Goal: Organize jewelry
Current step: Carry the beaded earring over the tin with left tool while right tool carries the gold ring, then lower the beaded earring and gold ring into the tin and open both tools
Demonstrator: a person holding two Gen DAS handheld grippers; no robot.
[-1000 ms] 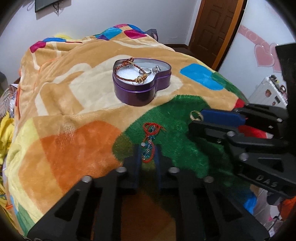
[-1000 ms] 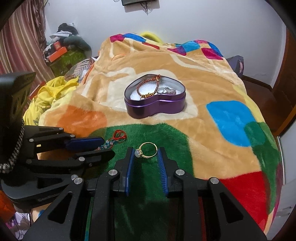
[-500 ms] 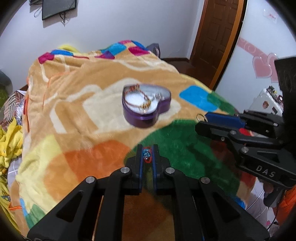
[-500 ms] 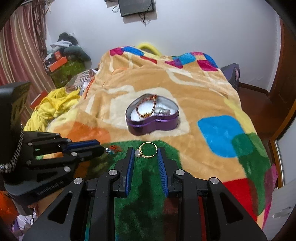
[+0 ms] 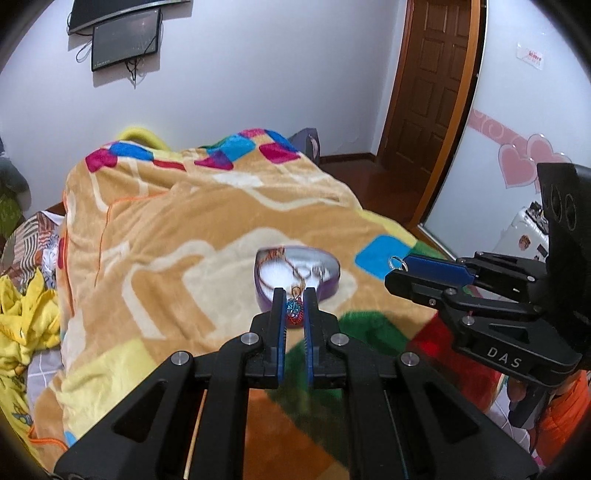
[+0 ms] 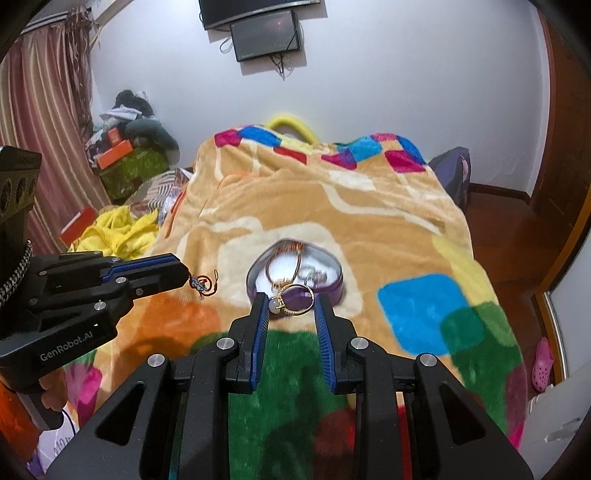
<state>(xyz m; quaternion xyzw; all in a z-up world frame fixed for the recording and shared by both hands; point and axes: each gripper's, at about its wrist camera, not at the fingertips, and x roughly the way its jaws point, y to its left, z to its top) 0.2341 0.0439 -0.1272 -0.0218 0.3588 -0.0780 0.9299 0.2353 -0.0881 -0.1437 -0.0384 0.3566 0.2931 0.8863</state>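
Observation:
A purple heart-shaped tin [image 5: 325,291] [image 6: 334,291] sits on the blanket with a bracelet and rings inside. My left gripper [image 5: 294,308] is shut on a red and blue beaded bracelet [image 5: 294,314], held in the air on the near side of the tin; it also shows at the left of the right wrist view [image 6: 186,282] with the bracelet [image 6: 201,285] dangling. My right gripper [image 6: 291,304] is shut on a gold ring with a pale stone [image 6: 293,299], raised near the tin; it appears at the right of the left wrist view [image 5: 393,267] with the ring [image 5: 397,263].
A patchwork fleece blanket [image 5: 166,240] [image 6: 369,221] covers the bed. Yellow cloth [image 6: 118,232] and boxes [image 6: 122,155] lie to the left. A wooden door [image 5: 432,85] and a wall screen [image 6: 266,35] stand beyond the bed.
Both grippers have risen off the blanket with their jewelry. The left took the beaded bracelet up from the green patch. The tin now looks farther away and lower.

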